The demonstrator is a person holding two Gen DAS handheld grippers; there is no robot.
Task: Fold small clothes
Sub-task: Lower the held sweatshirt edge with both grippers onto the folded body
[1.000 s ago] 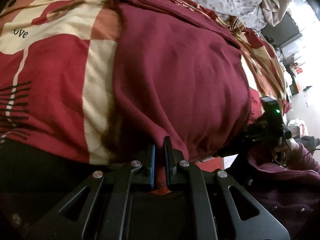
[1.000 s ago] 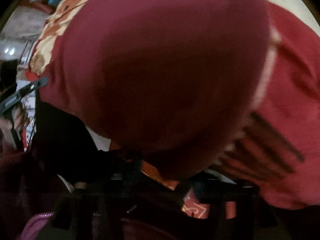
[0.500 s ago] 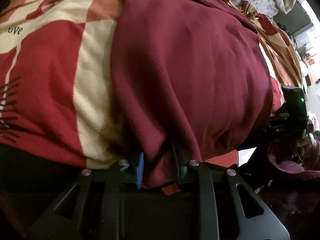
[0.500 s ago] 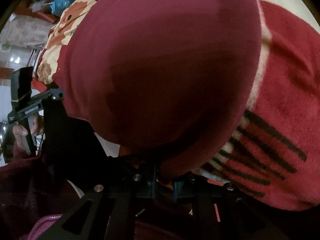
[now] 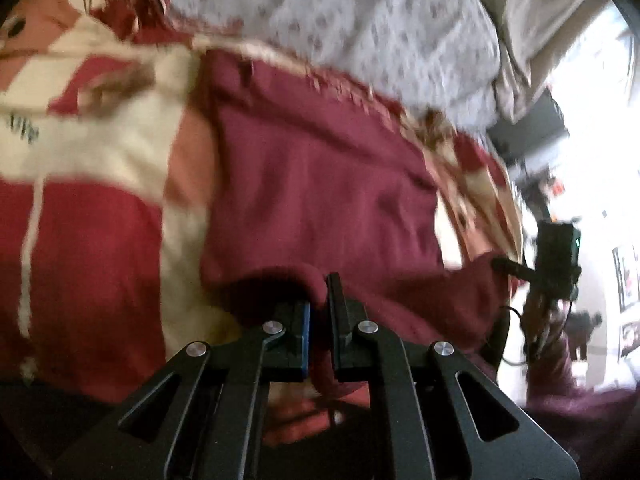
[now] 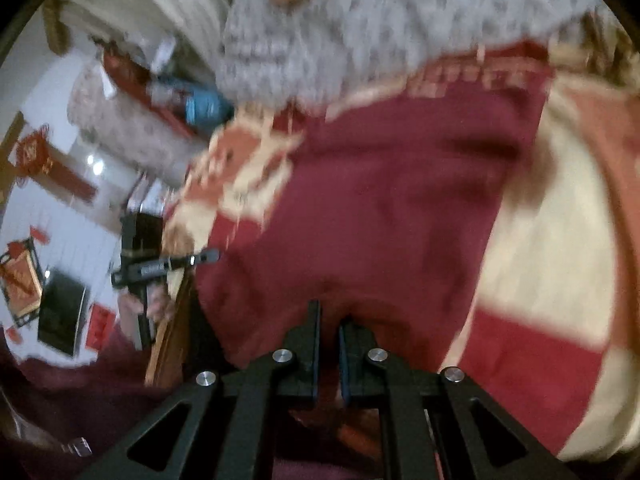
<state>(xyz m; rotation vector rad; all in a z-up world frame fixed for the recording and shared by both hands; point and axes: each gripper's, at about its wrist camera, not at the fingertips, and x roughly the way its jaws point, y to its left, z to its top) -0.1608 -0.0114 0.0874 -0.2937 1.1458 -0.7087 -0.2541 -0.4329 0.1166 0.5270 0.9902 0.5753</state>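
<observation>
A dark red garment [image 5: 320, 184] lies spread on a red and cream patterned blanket [image 5: 80, 240]. My left gripper [image 5: 319, 300] is shut on the garment's near edge, with cloth bunched between its fingers. In the right wrist view the same garment [image 6: 400, 200] lies ahead, and my right gripper [image 6: 329, 320] is shut on its near edge. The right gripper also shows in the left wrist view [image 5: 556, 256] at the garment's right corner. The left gripper shows in the right wrist view [image 6: 160, 268] at the left. Both views are motion-blurred.
A grey floral quilt [image 5: 360, 20] lies behind the blanket, also in the right wrist view [image 6: 400, 28]. A blue object [image 6: 204, 106] sits at the bed's far left. The blanket [image 6: 560, 280] extends right. Room furniture shows at the edges.
Both grippers have lifted the garment's near edge and tilted up, so the far quilt and room now show. The garment fills less of both views.
</observation>
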